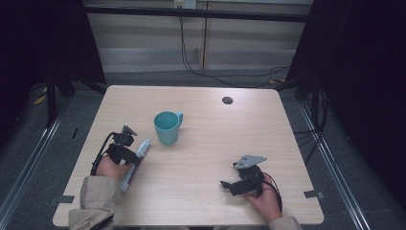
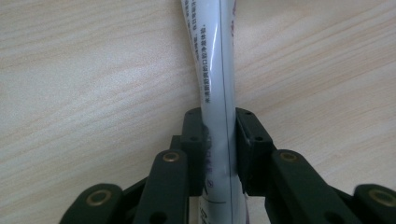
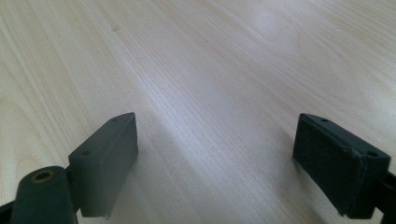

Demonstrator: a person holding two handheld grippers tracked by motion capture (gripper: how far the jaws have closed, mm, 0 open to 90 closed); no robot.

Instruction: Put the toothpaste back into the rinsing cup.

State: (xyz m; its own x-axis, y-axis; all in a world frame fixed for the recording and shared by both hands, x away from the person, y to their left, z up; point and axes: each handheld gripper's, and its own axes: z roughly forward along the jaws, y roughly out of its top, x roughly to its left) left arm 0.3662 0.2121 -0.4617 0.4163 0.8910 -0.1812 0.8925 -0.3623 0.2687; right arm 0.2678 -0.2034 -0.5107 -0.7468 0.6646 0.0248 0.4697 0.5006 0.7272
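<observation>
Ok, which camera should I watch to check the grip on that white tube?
The left gripper view: the tube runs between the left gripper jaws, both pads pressing its sides, print readable. The high view shows it small, poking past the hand toward the teal mug. The right gripper view gives bare table.

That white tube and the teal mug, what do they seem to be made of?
The tube looks like soft glossy plastic: a bright highlight runs along it, and it pinches in where the left gripper squeezes it. The mug looks like smooth plastic or glazed ceramic; its even teal colour leaves that open.
</observation>
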